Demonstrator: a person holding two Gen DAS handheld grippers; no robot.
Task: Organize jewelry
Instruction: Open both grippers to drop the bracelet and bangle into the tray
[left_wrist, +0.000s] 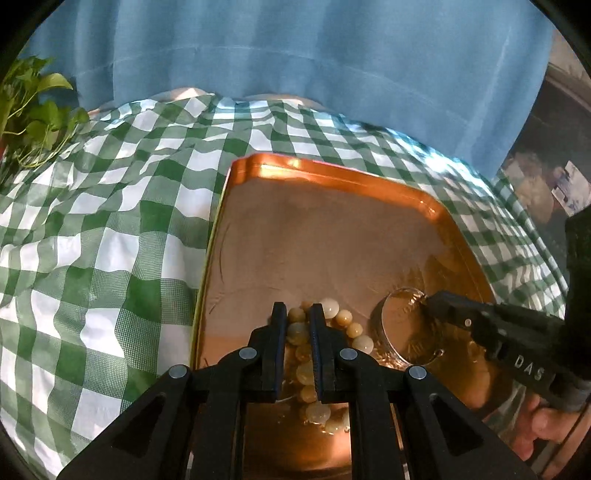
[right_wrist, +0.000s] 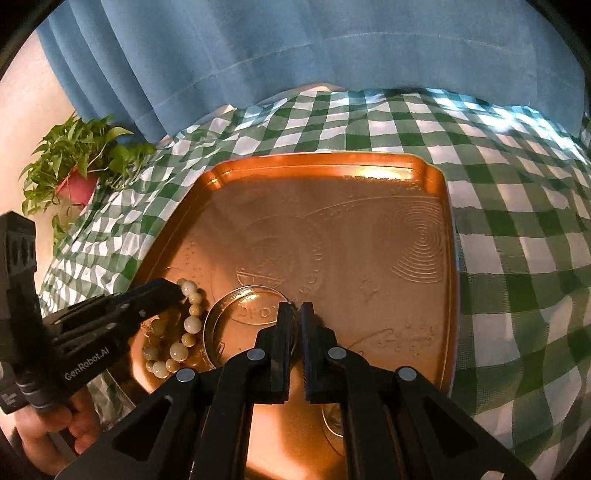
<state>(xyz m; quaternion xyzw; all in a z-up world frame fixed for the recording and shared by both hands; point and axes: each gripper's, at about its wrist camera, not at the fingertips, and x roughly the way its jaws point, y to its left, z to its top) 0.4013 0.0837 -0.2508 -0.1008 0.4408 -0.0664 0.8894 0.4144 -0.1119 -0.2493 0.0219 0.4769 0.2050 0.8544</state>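
Observation:
A cream beaded bracelet (left_wrist: 345, 320) lies near the front left of a copper tray (left_wrist: 332, 236). My left gripper (left_wrist: 298, 316) is shut on the bracelet, with beads showing between its fingers. It also shows in the right wrist view (right_wrist: 173, 288), and so does the bracelet (right_wrist: 192, 325). A clear round bangle (left_wrist: 402, 332) stands on its edge beside the beads. My right gripper (right_wrist: 295, 308) is shut on the bangle's rim (right_wrist: 221, 306). From the left wrist view the right gripper (left_wrist: 430, 301) comes in from the right onto the bangle.
The tray (right_wrist: 332, 221) rests on a green and white checked cloth (right_wrist: 517, 240). A potted plant (right_wrist: 77, 162) stands at the far left, and a blue curtain (right_wrist: 295, 55) hangs behind. A dark cabinet (left_wrist: 546, 177) is at the right.

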